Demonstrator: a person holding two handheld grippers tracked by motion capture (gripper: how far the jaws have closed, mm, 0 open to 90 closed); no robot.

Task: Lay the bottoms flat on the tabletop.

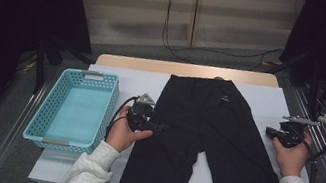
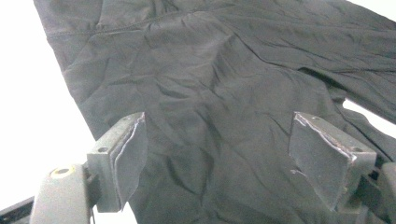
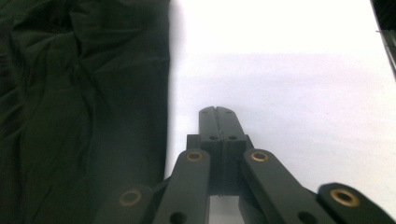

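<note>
The white-covered table [image 1: 270,103] carried a pair of black shorts [image 1: 202,144] spread flat across its middle, waistband at the far edge and both legs running back toward the person, a layout that looked ready for folding. A light blue basket [image 1: 74,109] stood empty just beside the shorts on the left, probably where the garment was meant to end up. The left gripper [image 1: 157,127] lay over the left leg's outer edge, its jaws standing wide apart above the wrinkled cloth with nothing pinched between them, seemingly poised to take that edge. The right gripper [image 1: 271,132] sat on bare cover just beside the right leg, apart from the fabric, jaws pressed fully together on nothing. Nothing blocked either side; cables trailed on the floor beyond the table.
</note>
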